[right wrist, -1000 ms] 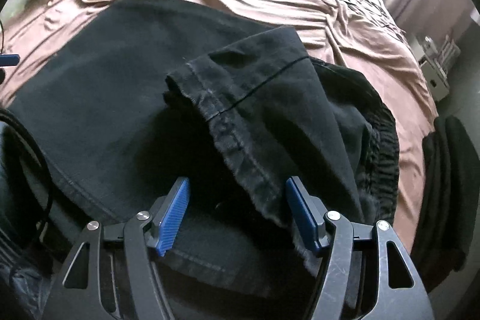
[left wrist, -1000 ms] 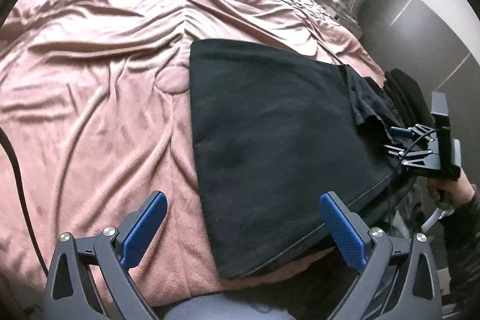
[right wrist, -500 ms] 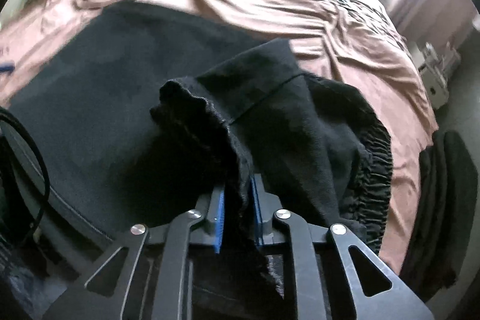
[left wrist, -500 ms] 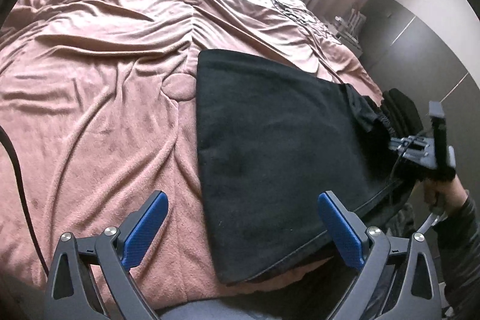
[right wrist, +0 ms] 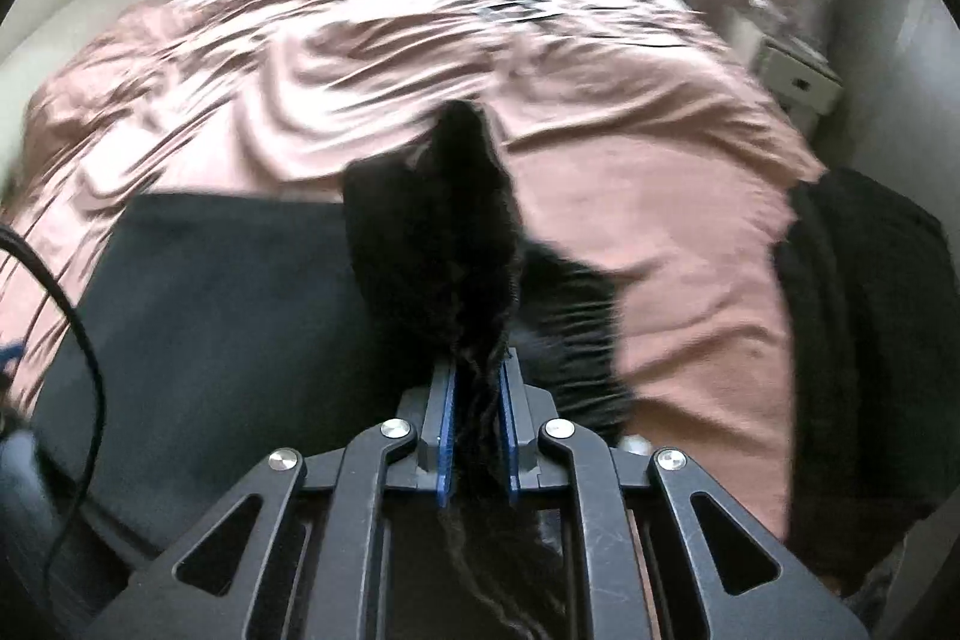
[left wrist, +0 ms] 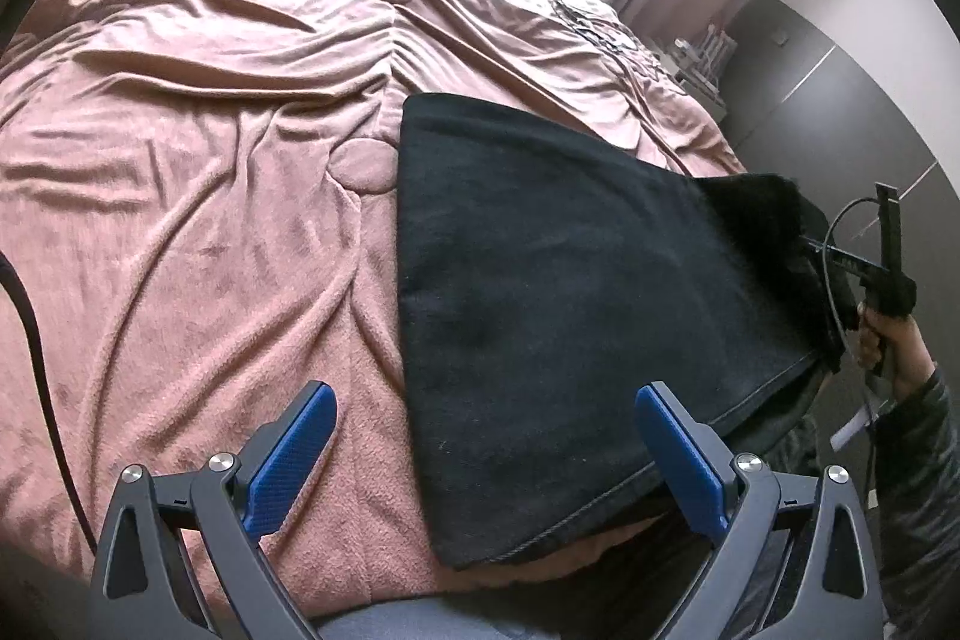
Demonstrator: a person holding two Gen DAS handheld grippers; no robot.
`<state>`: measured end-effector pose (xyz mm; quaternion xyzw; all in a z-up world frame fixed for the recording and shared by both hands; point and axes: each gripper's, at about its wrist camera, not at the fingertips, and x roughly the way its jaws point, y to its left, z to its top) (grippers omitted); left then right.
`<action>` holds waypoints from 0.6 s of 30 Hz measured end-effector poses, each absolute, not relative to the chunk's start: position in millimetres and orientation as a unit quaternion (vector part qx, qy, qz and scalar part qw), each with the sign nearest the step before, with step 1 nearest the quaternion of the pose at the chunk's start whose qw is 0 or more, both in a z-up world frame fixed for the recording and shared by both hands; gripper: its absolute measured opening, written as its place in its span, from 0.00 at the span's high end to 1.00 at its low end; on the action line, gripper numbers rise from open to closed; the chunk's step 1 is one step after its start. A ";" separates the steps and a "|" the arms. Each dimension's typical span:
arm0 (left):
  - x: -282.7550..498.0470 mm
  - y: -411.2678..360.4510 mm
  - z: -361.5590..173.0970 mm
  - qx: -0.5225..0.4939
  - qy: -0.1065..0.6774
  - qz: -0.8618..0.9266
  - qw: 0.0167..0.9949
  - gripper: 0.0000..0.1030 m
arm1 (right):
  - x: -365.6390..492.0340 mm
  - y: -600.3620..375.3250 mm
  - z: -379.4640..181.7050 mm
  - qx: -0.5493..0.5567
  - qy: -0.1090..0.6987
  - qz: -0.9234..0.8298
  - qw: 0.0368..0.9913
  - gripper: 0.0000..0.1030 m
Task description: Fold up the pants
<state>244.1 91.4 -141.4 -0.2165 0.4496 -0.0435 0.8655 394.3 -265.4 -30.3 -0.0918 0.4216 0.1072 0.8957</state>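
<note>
black pants (left wrist: 570, 292) on pink bedspread (left wrist: 198, 160); right hand-held gripper (right wrist: 476, 427) clamps bunched edge; left hand-held gripper (left wrist: 486, 451) wide, empty.

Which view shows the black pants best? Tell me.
The left wrist view: the black fabric pants lie spread flat on the pink bedspread, their outline clear, one end lifted by the right tool. The right wrist view, blurred, shows mainly the bunched fabric clamped in that tool.
</note>
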 end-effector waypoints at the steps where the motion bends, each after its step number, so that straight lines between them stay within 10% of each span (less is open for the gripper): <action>1: 244.1 91.2 -141.5 -0.217 0.450 -0.043 0.865 0.03 | 395.9 -275.8 -29.9 -0.081 0.426 0.087 0.897 0.90; 4: 244.2 91.5 -141.4 -0.216 0.450 -0.043 0.865 0.03 | 391.3 -294.9 -28.5 -0.033 0.432 0.095 0.896 0.86; 8: 245.3 91.0 -142.3 -0.213 0.454 -0.043 0.864 0.03 | 375.7 -314.5 -29.4 0.001 0.431 0.103 0.896 0.56; 18: 244.9 86.9 -140.4 -0.195 0.463 -0.041 0.864 0.03 | 334.2 -366.8 -36.8 0.112 0.444 0.131 0.879 0.55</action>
